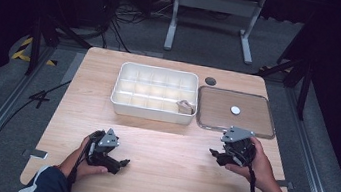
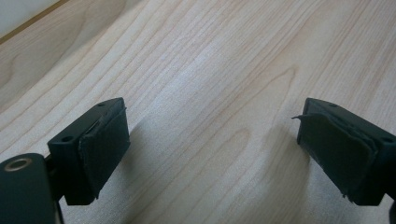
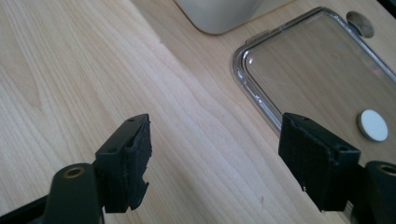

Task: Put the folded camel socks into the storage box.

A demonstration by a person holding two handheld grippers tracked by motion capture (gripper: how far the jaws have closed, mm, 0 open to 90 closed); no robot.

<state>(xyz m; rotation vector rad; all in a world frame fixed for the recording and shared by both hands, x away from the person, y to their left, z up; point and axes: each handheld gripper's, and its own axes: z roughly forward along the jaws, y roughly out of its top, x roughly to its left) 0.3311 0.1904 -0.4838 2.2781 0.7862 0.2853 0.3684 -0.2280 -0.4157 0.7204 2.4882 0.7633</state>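
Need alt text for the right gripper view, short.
Right tongs stand open above a bare wooden table, holding nothing. A clear lid with a small white disc on it lies flat beyond the right-hand jaw; a white tray's corner shows at the top.

No readable text, label, brand, number or sign anywhere. White compartment tray at table's far edge: plain, unmarked. Clear lid beside it near far right corner: unprinted, white round disc on it blank. Yellow-black hazard stripes on floor past far left corner: pattern only, no lettering.
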